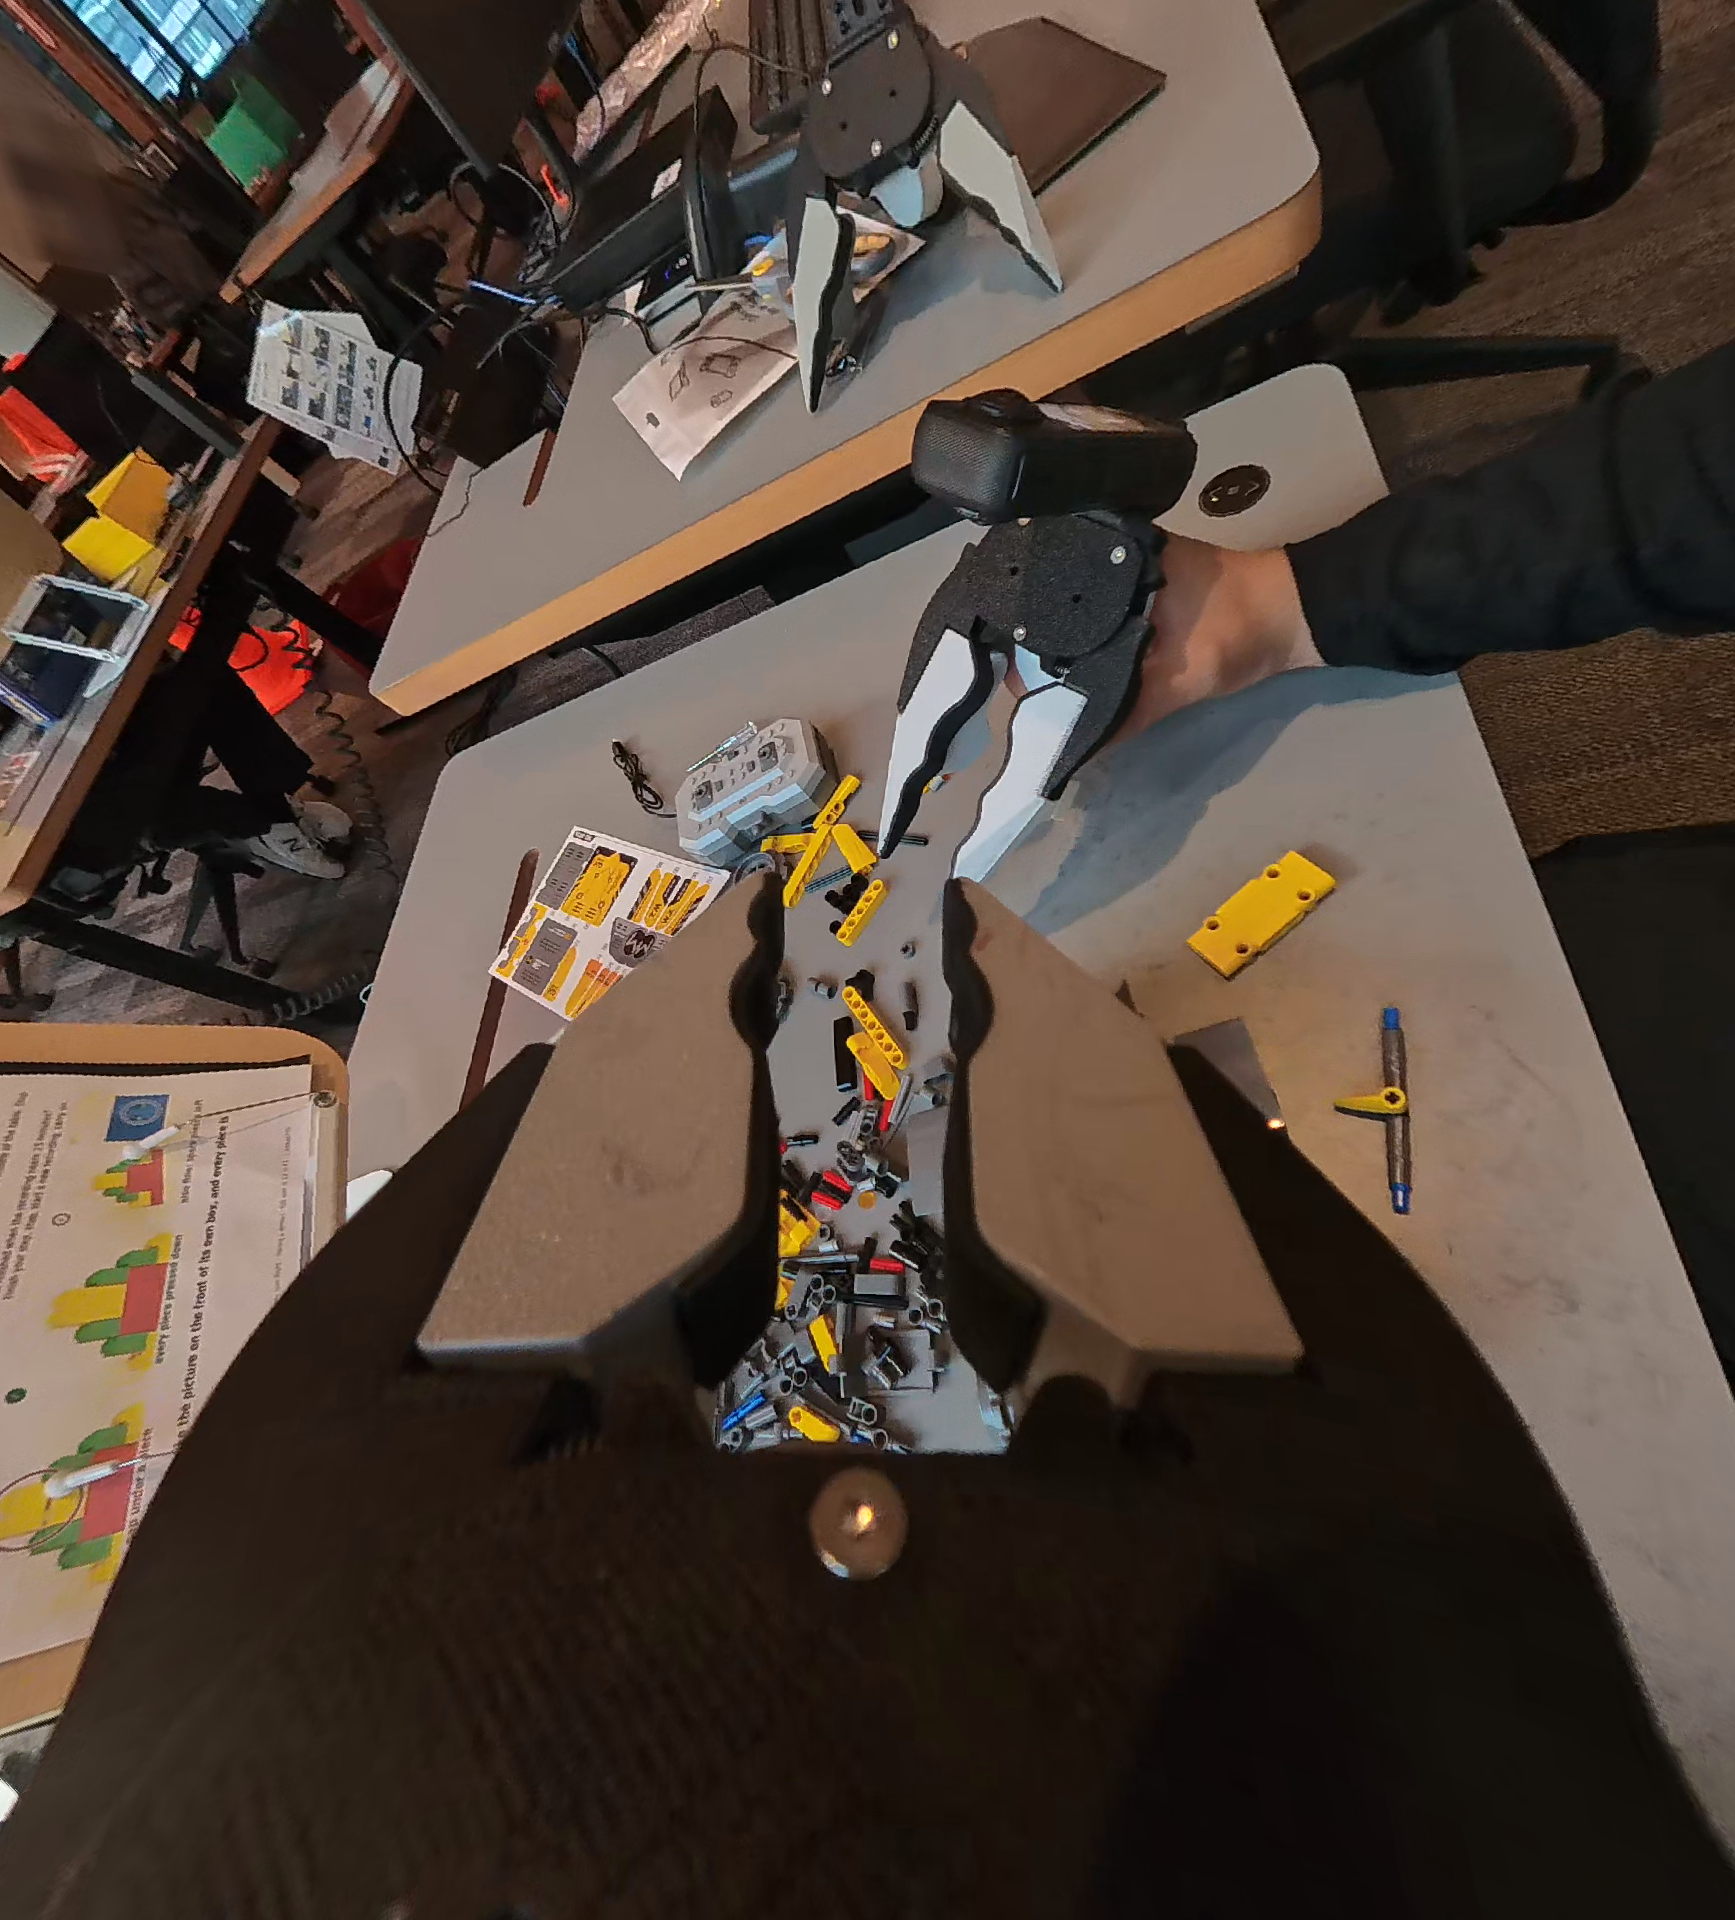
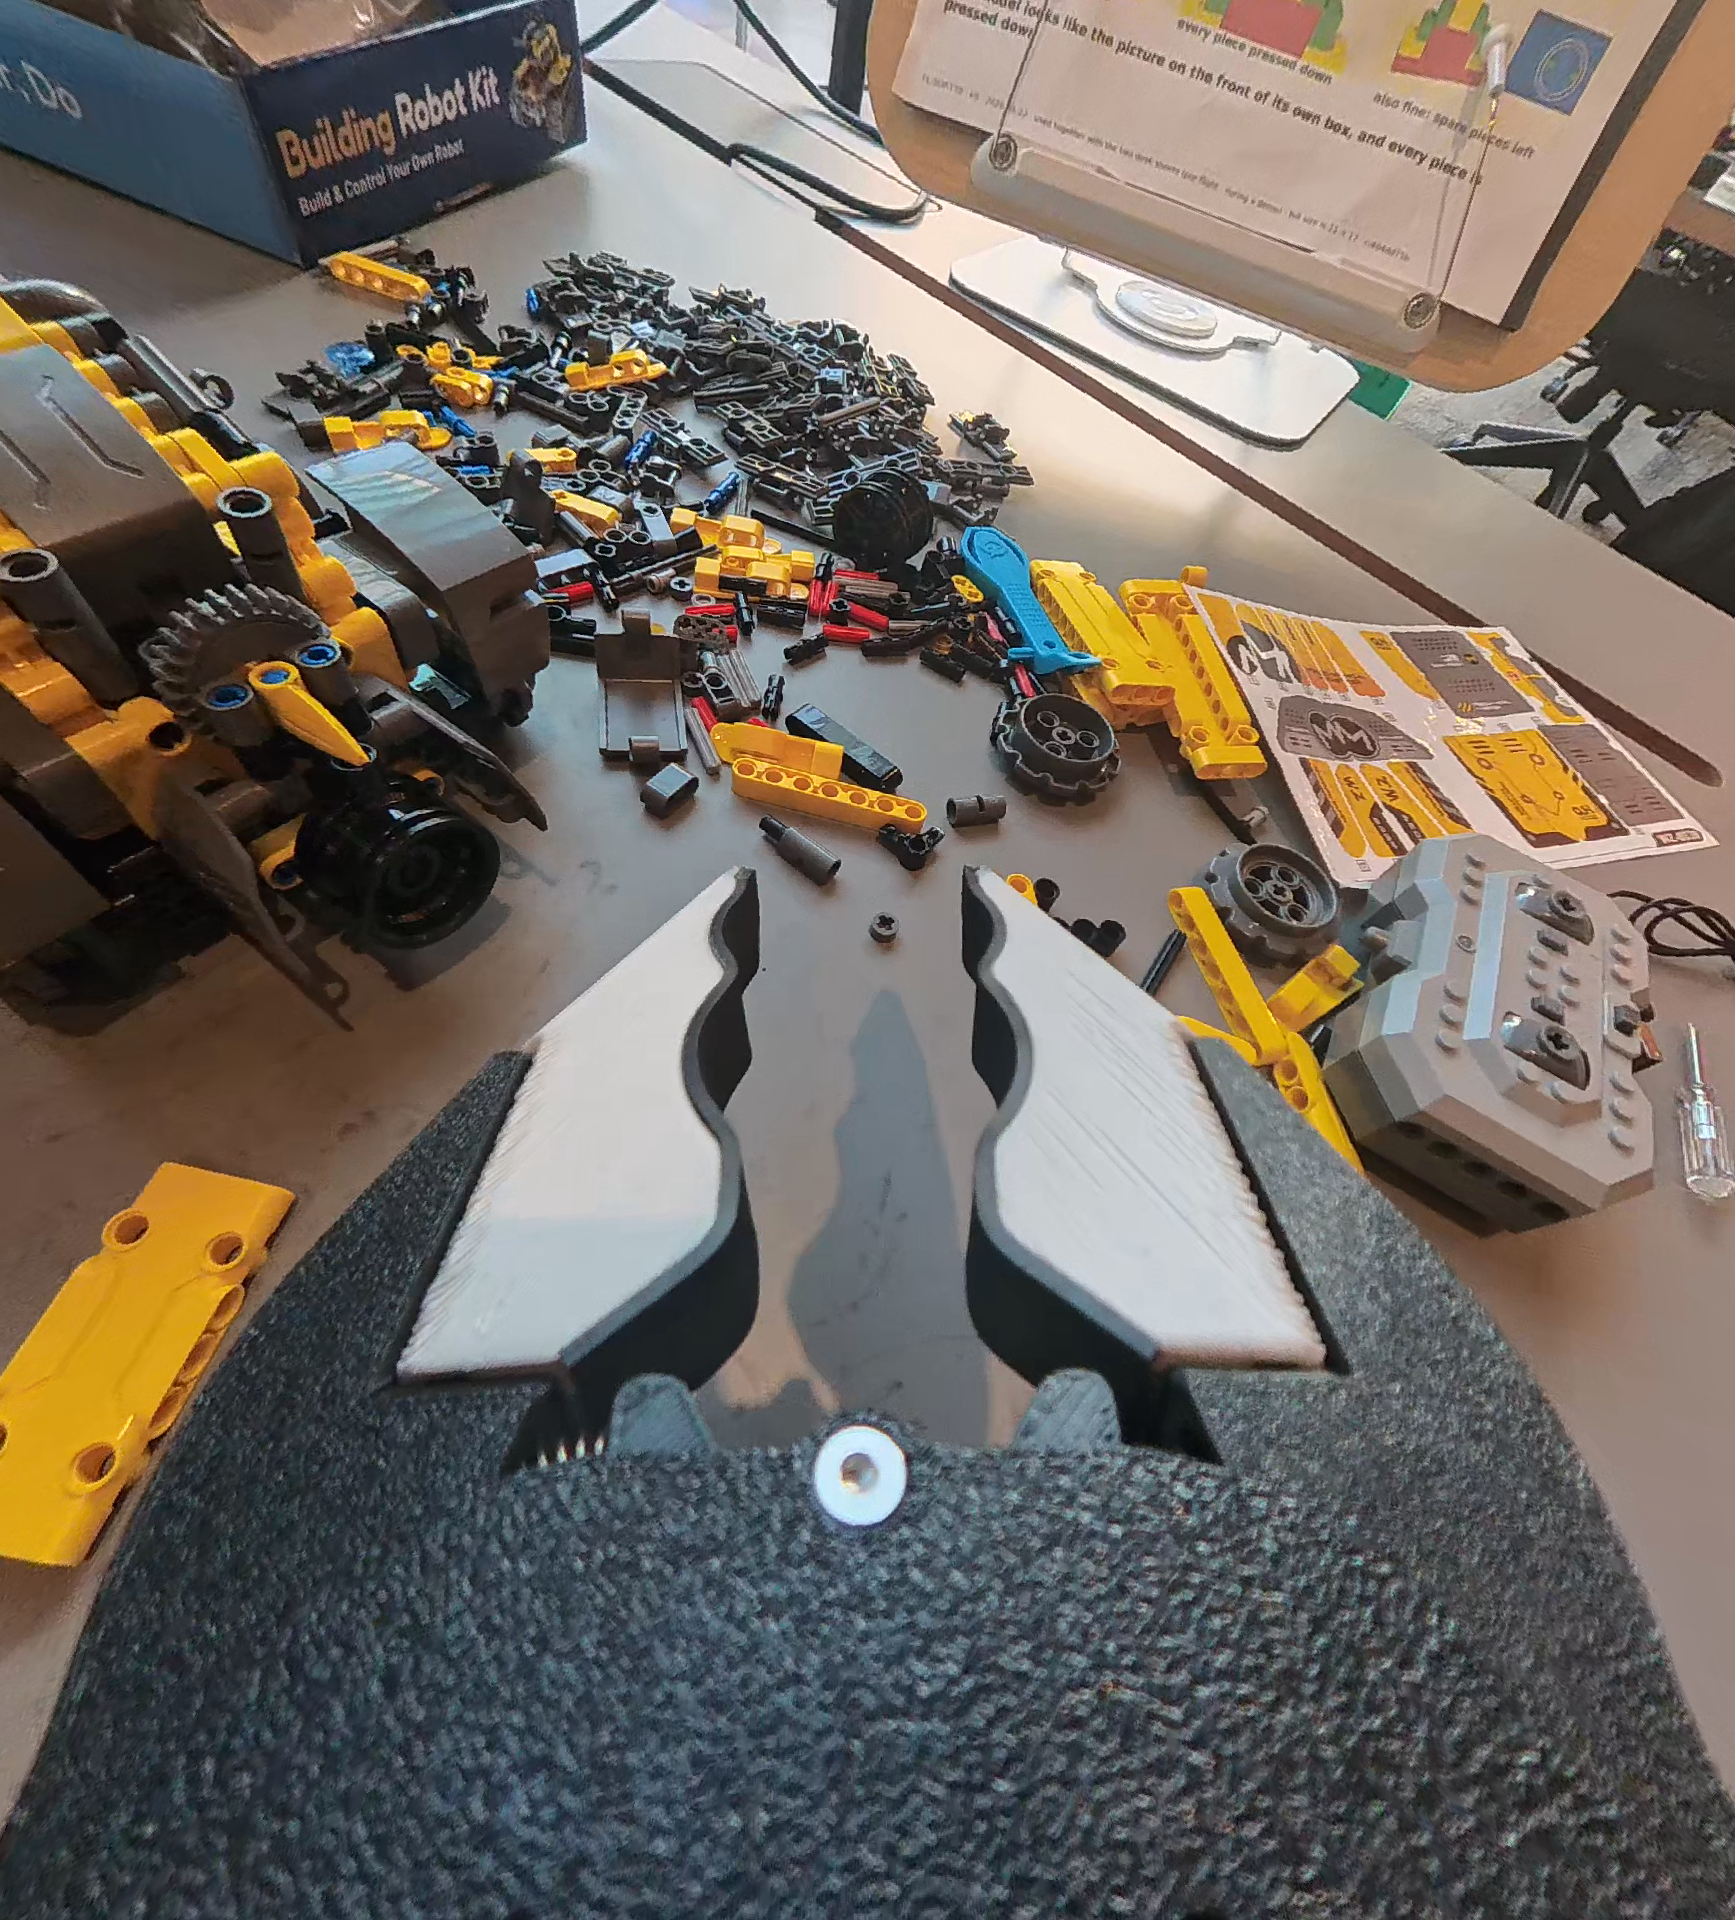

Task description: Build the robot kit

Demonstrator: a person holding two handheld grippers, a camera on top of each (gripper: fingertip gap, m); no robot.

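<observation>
My left gripper (image 1: 861, 896) is open and empty, held high above a heap of small yellow, black, grey and red building parts (image 1: 858, 1247) on the grey table (image 1: 1465, 1351). My right gripper (image 2: 860, 883) is open and empty, low over the table; it also shows in the left wrist view (image 1: 930, 857). A tiny grey bush (image 2: 883, 928) lies between its fingertips. Just beyond lie a long yellow beam (image 2: 827, 795) and a black pin (image 2: 798, 849). A partly built yellow and grey vehicle model (image 2: 167, 644) stands to the left.
A grey motor block (image 2: 1497, 1029), a small screwdriver (image 2: 1702, 1127), a sticker sheet (image 2: 1445, 727) and two wheels (image 2: 1055, 746) lie right. A yellow panel (image 2: 104, 1361) lies near left. A blue kit box (image 2: 250, 104) and an instruction sheet on a stand (image 2: 1258, 135) stand behind. An axle assembly (image 1: 1393, 1107) lies apart. The left gripper's tips are roughly 20 cm from the right gripper's. My right gripper's tips are some 6 cm from the black pin (image 2: 798, 849).
</observation>
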